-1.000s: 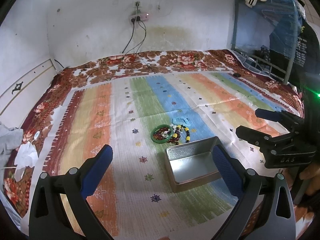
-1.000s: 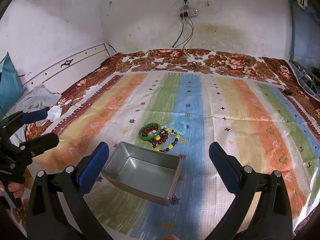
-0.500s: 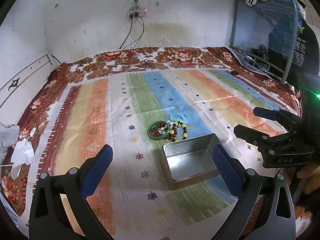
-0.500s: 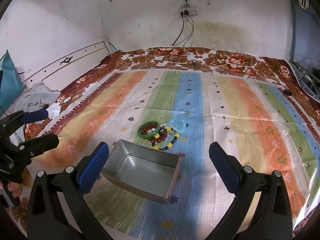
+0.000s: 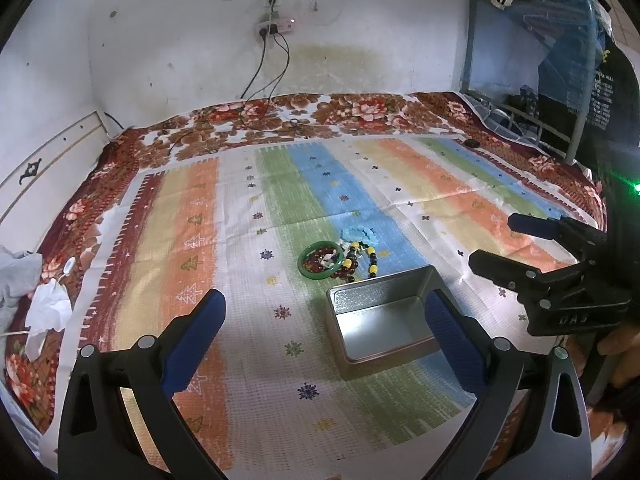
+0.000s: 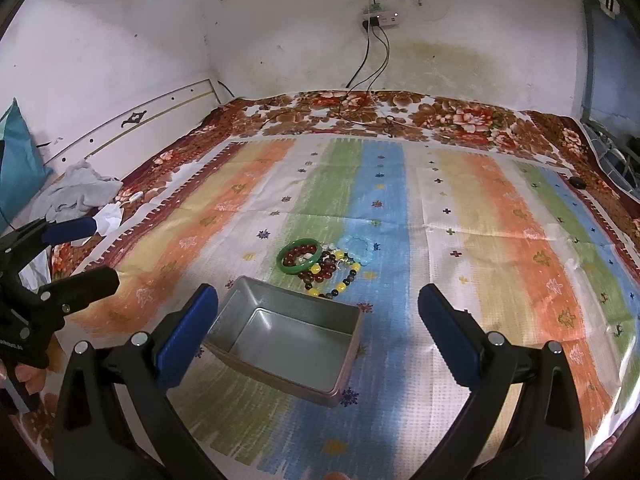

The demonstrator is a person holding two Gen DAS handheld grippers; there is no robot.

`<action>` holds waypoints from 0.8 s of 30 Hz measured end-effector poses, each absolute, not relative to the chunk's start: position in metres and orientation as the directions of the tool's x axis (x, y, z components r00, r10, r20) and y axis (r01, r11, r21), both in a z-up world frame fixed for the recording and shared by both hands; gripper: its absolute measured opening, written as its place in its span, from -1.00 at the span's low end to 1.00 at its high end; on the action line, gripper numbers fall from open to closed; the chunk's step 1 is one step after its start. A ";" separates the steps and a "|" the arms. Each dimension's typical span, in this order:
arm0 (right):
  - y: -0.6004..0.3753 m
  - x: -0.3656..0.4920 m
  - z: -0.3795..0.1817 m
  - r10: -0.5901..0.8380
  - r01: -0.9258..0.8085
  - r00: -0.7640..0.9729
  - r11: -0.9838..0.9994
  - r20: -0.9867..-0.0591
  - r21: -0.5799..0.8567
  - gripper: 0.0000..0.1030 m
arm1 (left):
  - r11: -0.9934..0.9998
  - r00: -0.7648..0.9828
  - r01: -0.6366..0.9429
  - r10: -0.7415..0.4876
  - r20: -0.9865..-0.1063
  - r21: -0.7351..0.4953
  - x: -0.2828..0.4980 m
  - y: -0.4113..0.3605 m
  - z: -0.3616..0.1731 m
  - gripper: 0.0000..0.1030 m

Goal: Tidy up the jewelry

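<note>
A pile of jewelry lies on the striped cloth: a green bangle [image 5: 321, 261] [image 6: 300, 259], dark and yellow bead bracelets [image 5: 360, 266] [image 6: 330, 274] and a pale blue bracelet [image 5: 359, 235] [image 6: 355, 249]. An empty metal tin [image 5: 382, 326] [image 6: 286, 340] stands just in front of the pile. My left gripper [image 5: 324, 336] is open and empty, held above the cloth near the tin. My right gripper [image 6: 318, 332] is open and empty, over the tin; it also shows in the left wrist view [image 5: 504, 240]. The left gripper shows at the left of the right wrist view [image 6: 86, 250].
The striped cloth [image 5: 192, 240] covers a bed with a floral blanket [image 5: 340, 116]. Grey clothes and white tissue [image 6: 86, 196] lie at the left edge. A power strip with cables [image 6: 378, 20] hangs on the back wall. A metal rack with clothes [image 5: 540, 60] stands at the right.
Both views have shifted slightly; the tin and jewelry sit a little higher and nearer centre in the left wrist view. Both grippers stay open and empty.
</note>
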State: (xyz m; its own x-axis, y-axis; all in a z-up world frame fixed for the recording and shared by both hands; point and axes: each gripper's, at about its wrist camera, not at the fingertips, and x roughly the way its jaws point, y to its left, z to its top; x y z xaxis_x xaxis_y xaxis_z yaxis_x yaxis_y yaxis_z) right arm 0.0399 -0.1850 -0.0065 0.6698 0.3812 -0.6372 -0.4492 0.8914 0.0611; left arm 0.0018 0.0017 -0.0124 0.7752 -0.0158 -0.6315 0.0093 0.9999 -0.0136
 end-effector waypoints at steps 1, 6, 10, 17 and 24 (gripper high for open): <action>-0.186 0.040 -0.006 0.384 -0.448 0.670 0.892 -0.636 0.066 0.91 | 1.000 0.773 0.008 -0.016 -0.634 -0.016 0.002 0.002 -0.013 0.90; -0.189 0.045 -0.002 0.401 -0.452 0.654 0.887 -0.641 0.094 0.91 | 1.000 0.751 -0.006 -0.013 -0.660 -0.026 0.007 0.006 -0.017 0.90; -0.190 0.047 0.002 0.395 -0.455 0.651 0.887 -0.648 0.084 0.91 | 0.999 0.743 -0.016 -0.020 -0.669 -0.048 0.012 0.012 -0.014 0.90; -0.184 0.062 0.013 0.372 -0.454 0.649 0.889 -0.663 0.054 0.91 | 0.997 0.717 -0.009 -0.043 -0.695 -0.071 0.023 0.014 -0.010 0.90; -0.171 0.079 0.030 0.364 -0.470 0.646 0.882 -0.671 0.027 0.91 | 0.999 0.714 0.009 -0.035 -0.699 -0.040 0.039 0.011 0.009 0.90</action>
